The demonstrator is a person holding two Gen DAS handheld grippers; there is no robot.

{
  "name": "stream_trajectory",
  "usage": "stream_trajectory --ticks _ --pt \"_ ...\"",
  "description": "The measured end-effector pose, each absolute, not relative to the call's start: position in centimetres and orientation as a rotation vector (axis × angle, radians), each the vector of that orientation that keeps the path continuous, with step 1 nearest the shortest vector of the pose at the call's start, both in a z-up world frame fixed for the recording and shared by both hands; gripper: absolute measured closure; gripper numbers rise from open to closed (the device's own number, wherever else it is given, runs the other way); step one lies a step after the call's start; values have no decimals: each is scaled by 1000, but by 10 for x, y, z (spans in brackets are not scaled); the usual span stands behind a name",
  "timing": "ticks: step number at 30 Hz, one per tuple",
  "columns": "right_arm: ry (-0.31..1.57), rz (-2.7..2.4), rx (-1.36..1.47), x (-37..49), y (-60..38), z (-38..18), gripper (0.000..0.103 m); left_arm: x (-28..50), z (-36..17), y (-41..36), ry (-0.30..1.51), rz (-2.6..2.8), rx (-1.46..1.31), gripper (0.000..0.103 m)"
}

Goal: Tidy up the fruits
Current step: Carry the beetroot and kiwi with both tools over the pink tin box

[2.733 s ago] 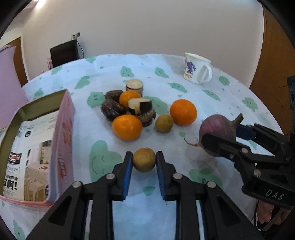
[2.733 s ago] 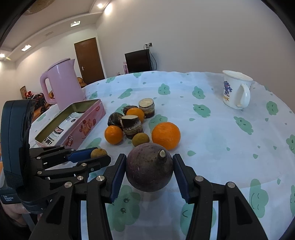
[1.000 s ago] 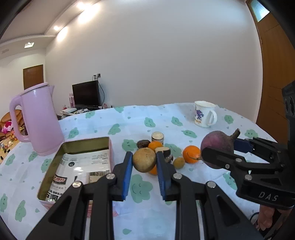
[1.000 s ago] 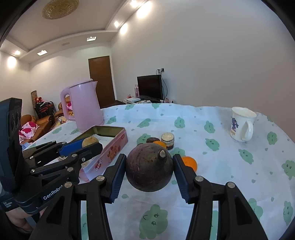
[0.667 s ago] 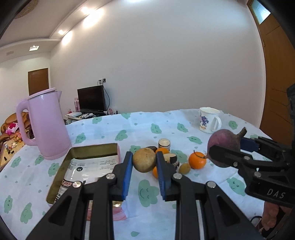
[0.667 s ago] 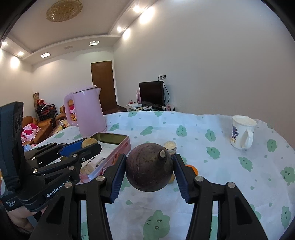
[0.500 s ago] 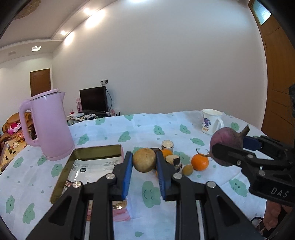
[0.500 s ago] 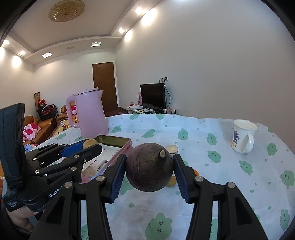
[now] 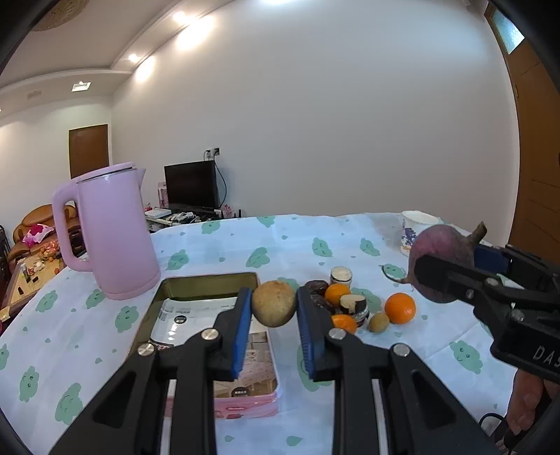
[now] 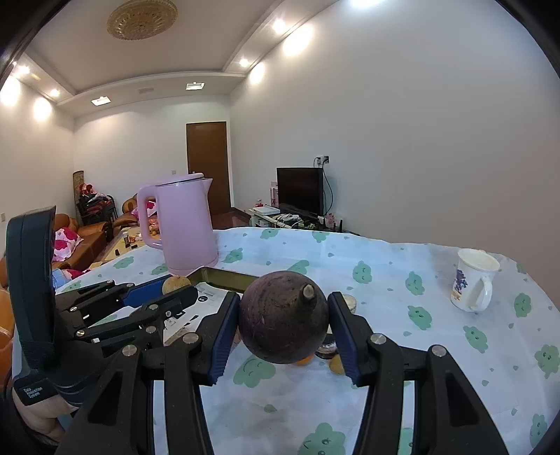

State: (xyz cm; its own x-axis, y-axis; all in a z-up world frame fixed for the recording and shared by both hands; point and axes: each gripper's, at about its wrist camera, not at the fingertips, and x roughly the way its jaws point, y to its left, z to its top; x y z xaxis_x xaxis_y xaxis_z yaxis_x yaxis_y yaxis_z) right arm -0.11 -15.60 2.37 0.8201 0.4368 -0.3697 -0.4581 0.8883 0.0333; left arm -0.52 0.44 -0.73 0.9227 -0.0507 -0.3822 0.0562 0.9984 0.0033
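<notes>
A small brown fruit (image 9: 273, 303) is sitting squeezed in the left gripper (image 9: 274, 320) above the pink tin (image 9: 210, 280), while the right gripper (image 10: 284, 327) is squeezing a purple beet (image 10: 284, 322) nearby, right of it.

White walls (image 10: 420, 140) rise to a stepped ceiling (image 10: 157, 45) with recessed spotlights and a round gold medallion (image 10: 141, 19). A brown door (image 10: 207, 166) stands at the far end. A dark television (image 10: 300, 190) sits on a low stand, and an orange sofa (image 10: 94, 238), possibly strewn with cushions, lies left.
</notes>
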Motion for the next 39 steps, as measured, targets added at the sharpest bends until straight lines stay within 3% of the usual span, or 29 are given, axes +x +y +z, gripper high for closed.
stream_trajectory --ticks 39 --pt "443 604 -128 65 -69 10 50 46 -37 69 509 75 25 76"
